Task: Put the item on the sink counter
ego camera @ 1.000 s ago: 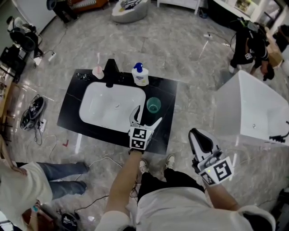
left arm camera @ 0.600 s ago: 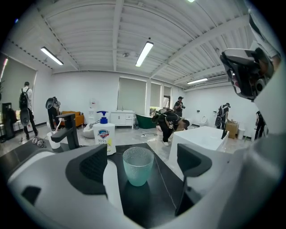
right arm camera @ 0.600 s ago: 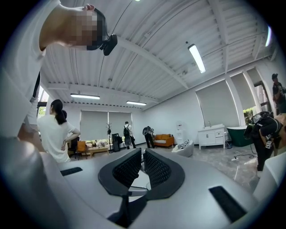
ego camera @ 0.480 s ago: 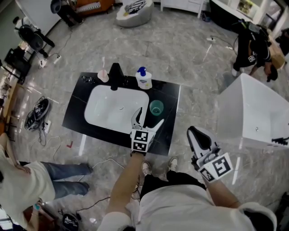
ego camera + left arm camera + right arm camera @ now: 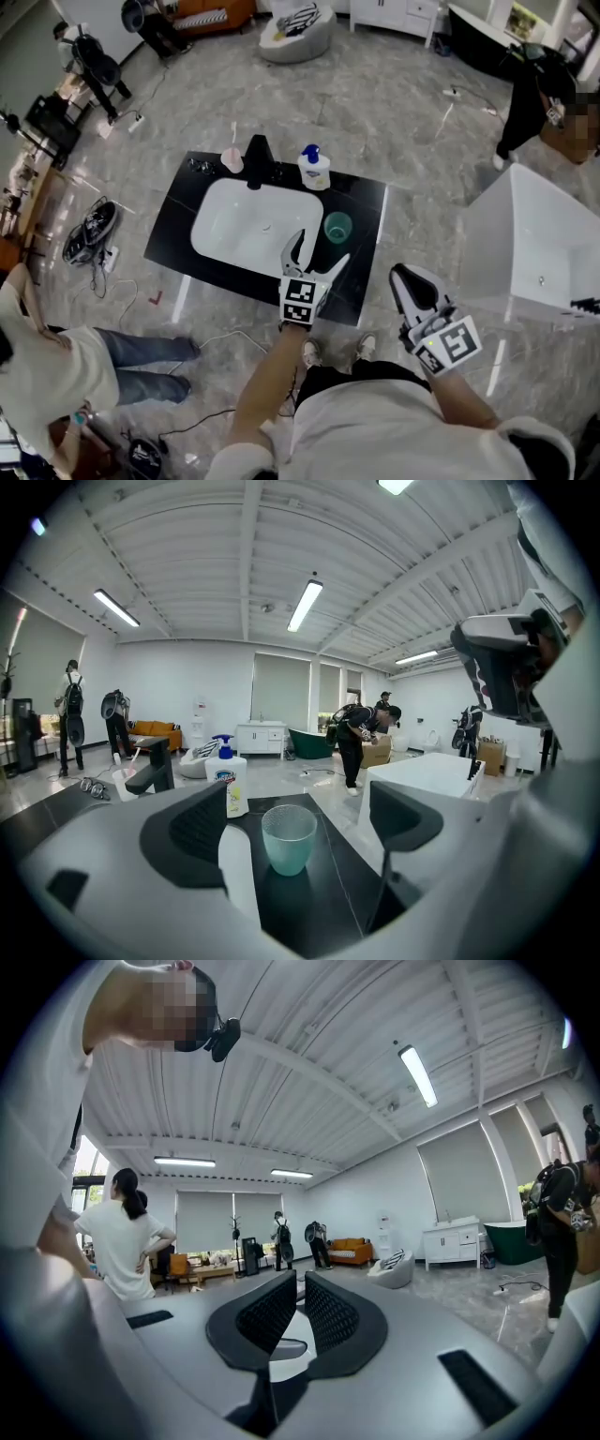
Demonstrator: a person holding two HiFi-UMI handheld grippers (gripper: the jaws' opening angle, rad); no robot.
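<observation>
Your glossy black rectangular counter (image 5: 367,234) carries a smooth white basin (image 5: 239,220) with rounded corners. Your left hand-held gripper (image 5: 322,247) hovers over the counter's near edge, its ribbed dark pads spread wide and gripping nothing. Your right hand-held gripper (image 5: 405,274) sits off the counter's side, pads pressed together, empty. Behind the basin stands a blocky black faucet (image 5: 257,159), with a white pump bottle (image 5: 315,171) topped in blue beside it. The translucent green cup (image 5: 337,226), dimpled and tapered, stands upright on the counter right of the basin, just beyond your left jaws, untouched.
</observation>
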